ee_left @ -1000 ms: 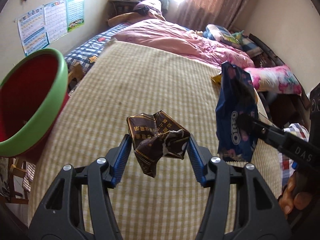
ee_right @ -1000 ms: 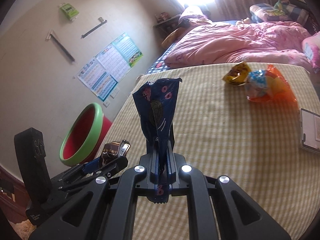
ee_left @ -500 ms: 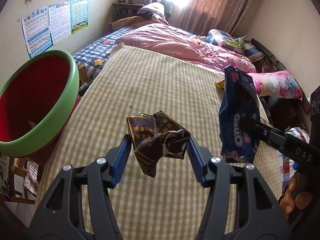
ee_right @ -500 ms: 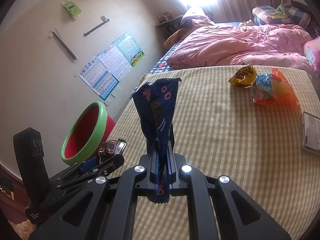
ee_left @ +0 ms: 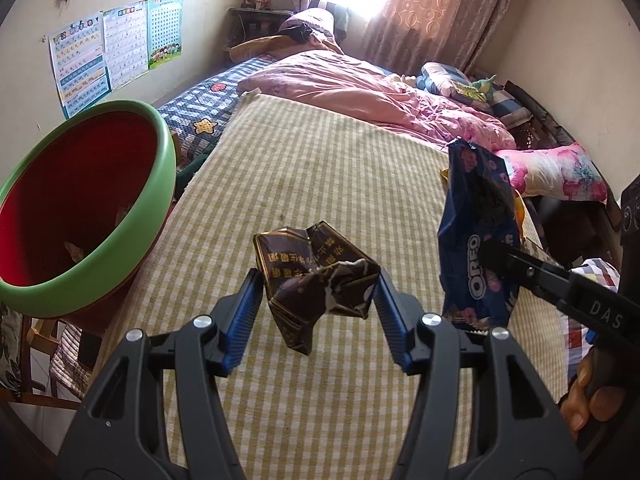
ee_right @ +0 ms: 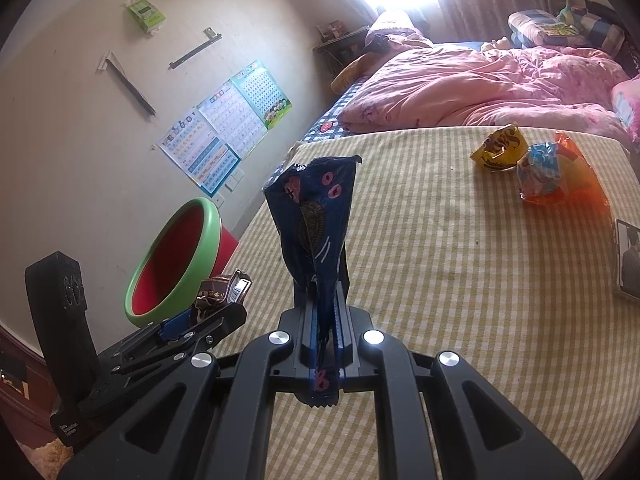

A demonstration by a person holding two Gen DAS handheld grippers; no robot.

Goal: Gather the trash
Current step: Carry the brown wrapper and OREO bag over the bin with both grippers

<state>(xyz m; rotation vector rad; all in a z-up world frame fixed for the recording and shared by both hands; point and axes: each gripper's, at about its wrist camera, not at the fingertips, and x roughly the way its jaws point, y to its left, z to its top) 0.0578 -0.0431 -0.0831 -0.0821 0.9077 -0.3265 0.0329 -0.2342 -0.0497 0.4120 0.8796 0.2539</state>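
Note:
My left gripper is shut on a crumpled dark brown wrapper and holds it above the checked bed cover; it also shows in the right wrist view. My right gripper is shut on a blue Oreo bag, which stands upright between the jaws and shows at the right of the left wrist view. A red bin with a green rim stands off the bed's left edge, to the left of both grippers.
A yellow snack bag and an orange and blue bag lie on the yellow checked cover at the far right. A flat framed item lies at the right edge. A pink quilt covers the far bed.
Both grippers have moved left with their wrappers; the red bin now looks larger and closer in the left wrist view.

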